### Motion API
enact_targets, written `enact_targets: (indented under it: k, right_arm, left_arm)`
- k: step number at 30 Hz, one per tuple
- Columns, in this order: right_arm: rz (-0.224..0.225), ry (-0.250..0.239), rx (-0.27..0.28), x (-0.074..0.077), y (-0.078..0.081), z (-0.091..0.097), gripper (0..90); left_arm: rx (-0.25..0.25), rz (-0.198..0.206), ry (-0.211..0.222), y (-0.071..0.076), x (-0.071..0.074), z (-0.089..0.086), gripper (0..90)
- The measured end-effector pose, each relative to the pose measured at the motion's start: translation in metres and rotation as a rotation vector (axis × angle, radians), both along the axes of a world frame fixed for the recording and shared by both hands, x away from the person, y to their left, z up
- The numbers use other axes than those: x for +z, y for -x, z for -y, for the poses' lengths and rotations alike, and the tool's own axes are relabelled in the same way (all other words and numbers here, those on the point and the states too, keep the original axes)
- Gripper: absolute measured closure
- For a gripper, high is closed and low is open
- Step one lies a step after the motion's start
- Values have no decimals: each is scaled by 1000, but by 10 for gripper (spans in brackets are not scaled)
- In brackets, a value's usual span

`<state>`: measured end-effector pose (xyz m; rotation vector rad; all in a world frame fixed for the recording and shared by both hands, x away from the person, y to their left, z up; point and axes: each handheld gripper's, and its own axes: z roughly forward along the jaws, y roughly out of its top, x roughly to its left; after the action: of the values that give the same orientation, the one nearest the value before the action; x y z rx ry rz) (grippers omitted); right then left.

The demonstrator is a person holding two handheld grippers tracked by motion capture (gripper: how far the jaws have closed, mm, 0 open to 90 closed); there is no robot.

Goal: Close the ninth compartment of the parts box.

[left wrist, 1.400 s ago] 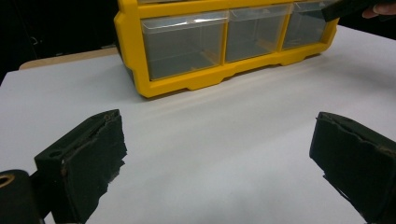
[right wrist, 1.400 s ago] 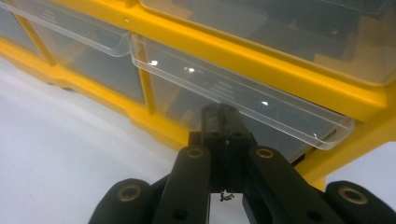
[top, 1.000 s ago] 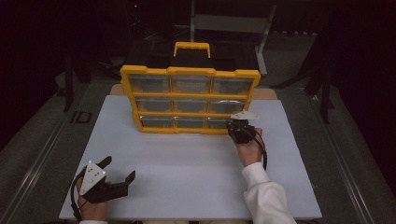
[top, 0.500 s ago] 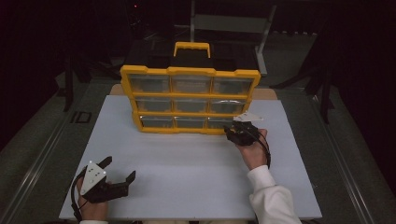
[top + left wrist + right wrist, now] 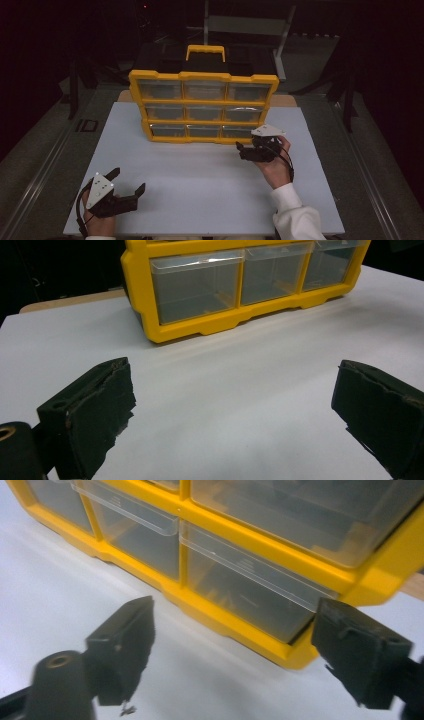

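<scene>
A yellow drawer organizer [image 5: 202, 101] with clear drawers stands upright at the back of the white tabletop [image 5: 200, 185]. My right gripper [image 5: 241, 151] hovers just in front of its bottom right drawer [image 5: 239, 131]. Its jaws have just been opening and are now open, with nothing between them. In the right gripper view the right gripper [image 5: 235, 645] faces that drawer [image 5: 250, 590] close up, and the drawer front sits flush in the organizer [image 5: 235, 532]. My left gripper [image 5: 129, 181] rests low at the near left, open and empty. In the left gripper view the left gripper [image 5: 235, 405] looks across bare table toward the organizer [image 5: 137, 300].
A yellow carry handle [image 5: 205, 49] tops the organizer, with dark gear and a metal stand behind it. A white sleeve [image 5: 295, 215] comes in at the bottom right. The tabletop ends close behind the left hand, and dark floor lies on both sides.
The right gripper's jaws went from shut at the bottom right drawer to wide open, and the hand drew slightly back toward the near side. The left gripper stayed put.
</scene>
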<state>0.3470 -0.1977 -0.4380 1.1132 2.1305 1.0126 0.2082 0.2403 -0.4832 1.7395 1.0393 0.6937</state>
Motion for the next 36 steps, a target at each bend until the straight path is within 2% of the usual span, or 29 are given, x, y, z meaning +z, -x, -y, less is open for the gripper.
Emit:
enact_targets:
  k: [8, 12, 14, 23, 30, 36]
  right_arm:
    - [18, 21, -4, 4, 15, 10, 136]
    - [11, 0, -1, 4, 22, 15, 130]
    - [19, -4, -1, 2, 30, 20, 129]
    - [42, -29, -5, -4, 47, 32, 127]
    - [61, -73, -10, -12, 65, 46, 125]
    - [62, -124, -6, -19, 71, 55, 124]
  left_arm:
    - [1, 0, 0, 0, 0, 0, 35]
    - [2, 0, 1, 0, 0, 0, 35]
    - [0, -1, 0, 0, 0, 0, 36]
    - [-1, 0, -4, 0, 0, 1, 35]
    - [-2, 0, -6, 0, 0, 1, 35]
    - [-3, 0, -8, 0, 0, 2, 35]
